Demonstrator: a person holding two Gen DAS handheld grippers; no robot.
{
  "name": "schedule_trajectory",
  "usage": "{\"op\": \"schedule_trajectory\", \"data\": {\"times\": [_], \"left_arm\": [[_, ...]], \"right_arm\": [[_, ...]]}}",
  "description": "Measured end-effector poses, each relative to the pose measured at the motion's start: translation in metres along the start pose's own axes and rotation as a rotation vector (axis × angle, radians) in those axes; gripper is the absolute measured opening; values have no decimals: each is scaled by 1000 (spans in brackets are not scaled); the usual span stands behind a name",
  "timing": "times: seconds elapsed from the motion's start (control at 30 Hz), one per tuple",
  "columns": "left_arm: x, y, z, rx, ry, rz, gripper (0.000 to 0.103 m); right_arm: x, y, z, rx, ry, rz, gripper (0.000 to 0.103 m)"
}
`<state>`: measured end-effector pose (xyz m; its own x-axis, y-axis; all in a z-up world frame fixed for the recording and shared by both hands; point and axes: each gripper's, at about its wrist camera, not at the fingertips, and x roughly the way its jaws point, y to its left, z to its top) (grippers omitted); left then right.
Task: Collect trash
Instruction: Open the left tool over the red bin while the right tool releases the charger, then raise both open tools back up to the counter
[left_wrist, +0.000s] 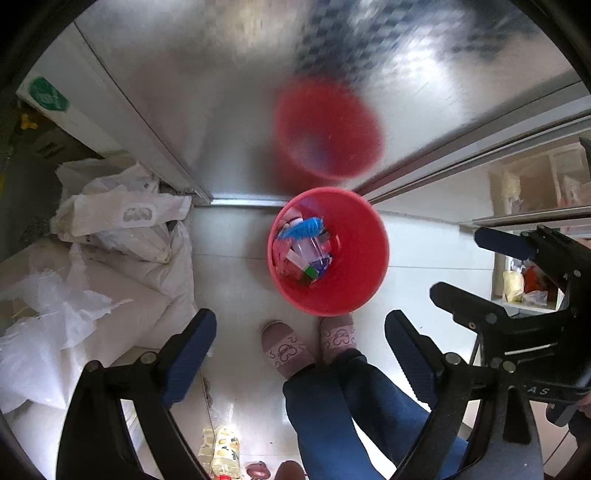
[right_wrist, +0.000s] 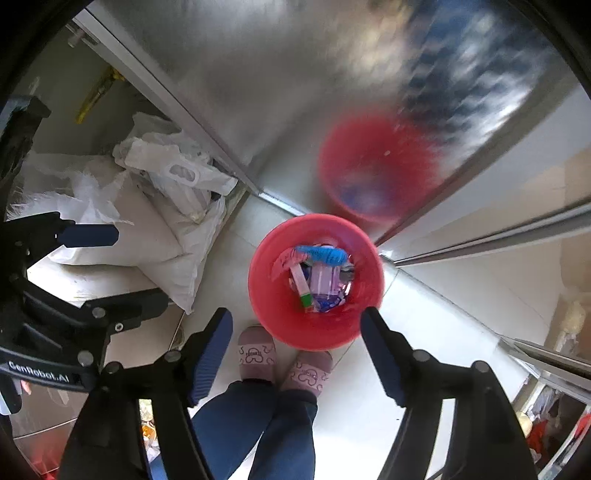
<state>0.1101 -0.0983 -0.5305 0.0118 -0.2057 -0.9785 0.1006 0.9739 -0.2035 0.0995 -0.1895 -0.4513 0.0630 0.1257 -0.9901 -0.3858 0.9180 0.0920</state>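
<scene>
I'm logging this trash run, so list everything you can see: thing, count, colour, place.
bin: one, red, on floor by feet
trash: several pieces, blue, pink, green, clear, inside bin
metal door: one, silver, behind bin, reflecting it
plastic bags: a heap, white, floor left of bin
slippers: two, pink, on person's feet
trousers: blue, person's legs
left gripper: black, blue pads, jaws open, empty
right gripper: same, jaws open, empty
</scene>
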Motion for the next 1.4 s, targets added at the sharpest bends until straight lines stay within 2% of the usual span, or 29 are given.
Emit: {"op": "schedule_trajectory", "data": {"times": [0.13,0.17,0.53,0.7,0.97,1.4], "left_arm": [[-40,-11,-8,2,-38,24,91],[-53,-15,-11,7,-50,33,91],[-184,-46,-30,-6,-155,62,91],[-241,-58,-33,-21,-212,74,91],[-317,-71,-36,-44,-309,87,91],[-397,-78,-17,-23,-436,142,91]], "right_arm": [[-42,1,-5,3,-32,-1,83],[-53,2,-6,1,-36,-3,88],[-178,21,-11,-20,-125,-18,91],[-230,24,-11,-22,-196,-11,101],[-284,27,-3,-54,-276,-21,102],[-345,34,35,-114,-396,-31,102]]}}
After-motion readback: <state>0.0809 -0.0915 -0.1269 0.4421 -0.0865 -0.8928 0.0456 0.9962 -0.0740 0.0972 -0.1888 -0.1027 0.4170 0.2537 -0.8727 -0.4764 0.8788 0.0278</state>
